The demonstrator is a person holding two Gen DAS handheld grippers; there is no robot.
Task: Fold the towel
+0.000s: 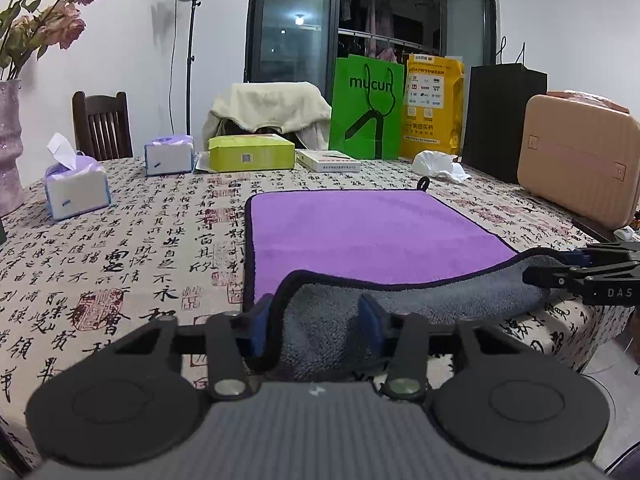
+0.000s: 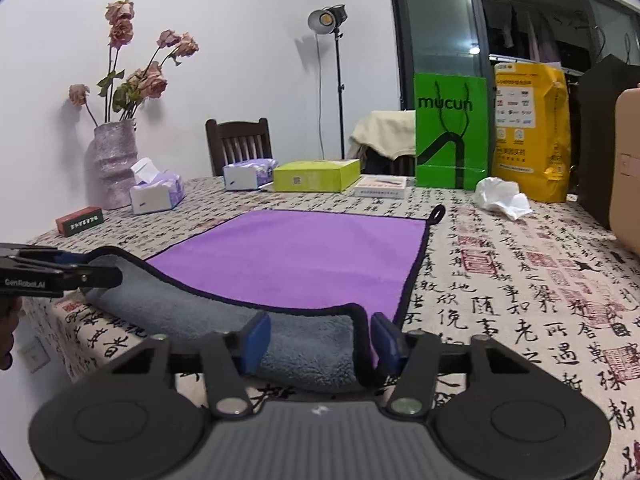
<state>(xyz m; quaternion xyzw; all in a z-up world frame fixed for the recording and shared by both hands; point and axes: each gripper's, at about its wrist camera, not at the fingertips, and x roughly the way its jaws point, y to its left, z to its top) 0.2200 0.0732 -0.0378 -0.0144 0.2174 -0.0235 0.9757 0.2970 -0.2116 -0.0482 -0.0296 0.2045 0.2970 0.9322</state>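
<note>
calligraphy tablecloth (image 1: 120, 264) (white walls) under towel (image 1: 360, 236)

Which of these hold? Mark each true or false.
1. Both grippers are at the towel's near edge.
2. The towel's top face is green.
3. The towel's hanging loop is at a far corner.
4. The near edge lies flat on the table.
1. True: the left gripper and the right gripper each straddle a near corner of the towel.
2. False: it is purple, the underside grey.
3. True: the loop sits at the far right corner.
4. False: the edge is lifted and curled, showing grey.
</note>
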